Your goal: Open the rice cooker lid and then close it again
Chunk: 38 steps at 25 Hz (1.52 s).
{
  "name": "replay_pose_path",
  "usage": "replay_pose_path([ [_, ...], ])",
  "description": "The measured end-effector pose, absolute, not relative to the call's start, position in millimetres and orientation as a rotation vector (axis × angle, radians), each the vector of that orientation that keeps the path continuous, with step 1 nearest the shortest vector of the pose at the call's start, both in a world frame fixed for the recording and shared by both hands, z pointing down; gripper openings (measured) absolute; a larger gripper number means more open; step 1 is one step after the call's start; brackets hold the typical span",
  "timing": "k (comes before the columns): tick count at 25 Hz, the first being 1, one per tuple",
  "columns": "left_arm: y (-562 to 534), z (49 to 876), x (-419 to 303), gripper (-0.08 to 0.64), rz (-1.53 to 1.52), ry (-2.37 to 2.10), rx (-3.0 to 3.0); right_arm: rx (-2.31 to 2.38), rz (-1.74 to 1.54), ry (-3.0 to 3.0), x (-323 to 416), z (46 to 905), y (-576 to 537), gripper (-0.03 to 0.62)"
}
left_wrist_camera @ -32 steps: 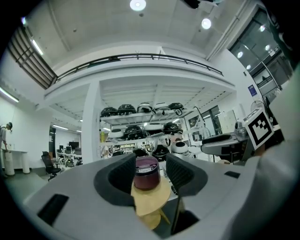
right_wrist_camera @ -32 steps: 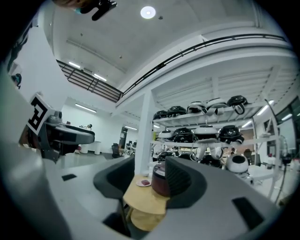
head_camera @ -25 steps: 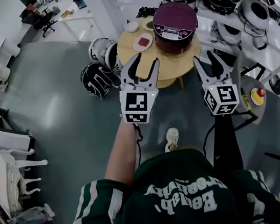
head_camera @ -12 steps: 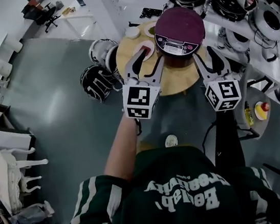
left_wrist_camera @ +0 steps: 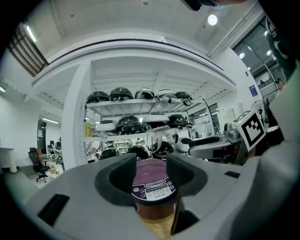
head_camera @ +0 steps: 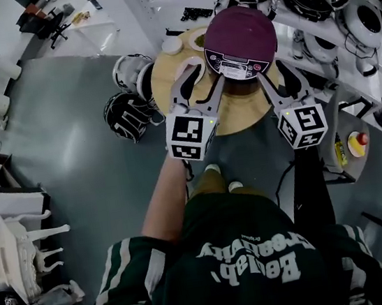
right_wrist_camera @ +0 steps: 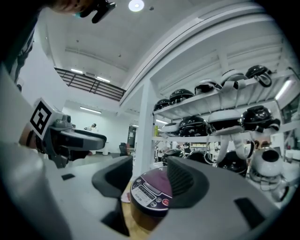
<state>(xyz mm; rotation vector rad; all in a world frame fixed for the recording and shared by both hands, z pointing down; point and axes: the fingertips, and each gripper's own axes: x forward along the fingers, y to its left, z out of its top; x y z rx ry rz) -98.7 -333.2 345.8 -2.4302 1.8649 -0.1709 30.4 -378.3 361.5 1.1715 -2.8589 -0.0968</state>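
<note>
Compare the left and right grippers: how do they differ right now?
The left gripper faces the rice cooker from its front-left, above the round table; the right gripper flanks its right side. The left gripper view shows the control panel head-on, the right gripper view shows it angled. Both stand open, empty, off the cooker.

- Left gripper (head_camera: 203,77): now closer to the cooker (head_camera: 239,36), inner tip just beside its front-left. Earlier it stood clearly apart.
- Right gripper (head_camera: 275,73): my tips now sit at the cooker's front-right edge. Earlier they were short of it. I cannot tell if they touch.
- Cooker: looms larger ahead of both my jaw pairs than a second ago.
- Plate (head_camera: 187,63): now largely behind my left jaw. Earlier it was in plain sight on the table (head_camera: 163,74).
- Shoes (head_camera: 212,170): two toes now show close under my torso. Earlier there was one, further ahead.
</note>
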Motion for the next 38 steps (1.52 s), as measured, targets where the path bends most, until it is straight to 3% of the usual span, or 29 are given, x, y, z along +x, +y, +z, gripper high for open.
replay_pose_path([
  [17,-455.1,423.2,-120.3,0.189,-0.288,1.494,-2.776,1.146,0.103,-2.615,-33.8,431.0,-466.1,0.209],
  [38,-478.5,496.2,-122.1,0.175,-0.274,1.474,-2.999,0.982,0.229,-2.401,-61.6,498.9,-481.2,0.199],
])
